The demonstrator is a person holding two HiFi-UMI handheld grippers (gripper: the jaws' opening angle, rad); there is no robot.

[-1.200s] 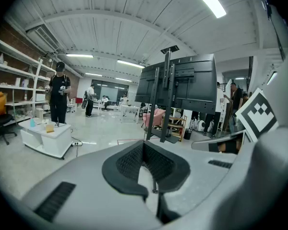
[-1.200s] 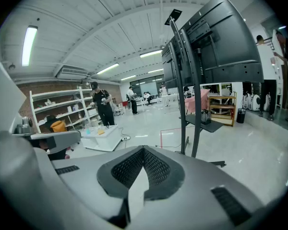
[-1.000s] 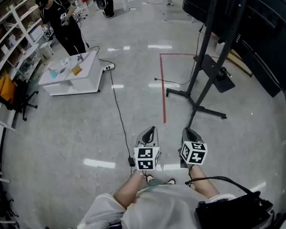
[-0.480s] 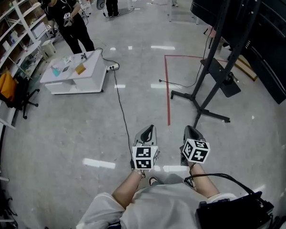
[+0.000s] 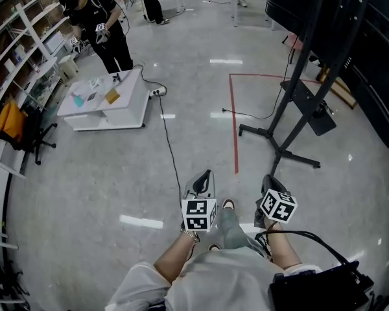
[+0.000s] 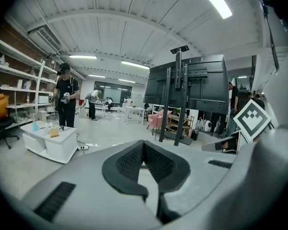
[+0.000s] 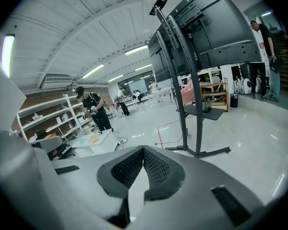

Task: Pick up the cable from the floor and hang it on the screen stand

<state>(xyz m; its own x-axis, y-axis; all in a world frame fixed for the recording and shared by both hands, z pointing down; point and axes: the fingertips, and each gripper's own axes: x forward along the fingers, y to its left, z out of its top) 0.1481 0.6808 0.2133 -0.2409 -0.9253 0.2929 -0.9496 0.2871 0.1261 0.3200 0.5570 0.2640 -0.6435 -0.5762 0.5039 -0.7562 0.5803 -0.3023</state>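
Observation:
A long black cable [image 5: 168, 141] lies on the grey floor. It runs from a power strip [image 5: 157, 91] by the white table toward me, and its near end is hidden behind my left gripper [image 5: 203, 175]. A second thin cable [image 5: 249, 115] lies at the foot of the black screen stand [image 5: 292, 89], which carries a big dark screen [image 5: 298, 5]. My left gripper [image 6: 143, 143] is shut and empty, held low in front of me. The right gripper [image 5: 271, 181] [image 7: 144, 150] is level with it, also shut and empty. The stand [image 7: 189, 90] is ahead to the right.
A low white table [image 5: 126, 102] with small items stands at the left, with a person in black [image 5: 100, 34] behind it. Shelving [image 5: 26, 50] and a chair with an orange cushion [image 5: 13, 125] line the left wall. Red floor tape [image 5: 235, 122] runs beside the stand's base [image 5: 292, 157].
The view has moved forward toward the stand and table. A shoe now shows between the grippers, and the right gripper has shifted slightly right. Both grippers stay shut.

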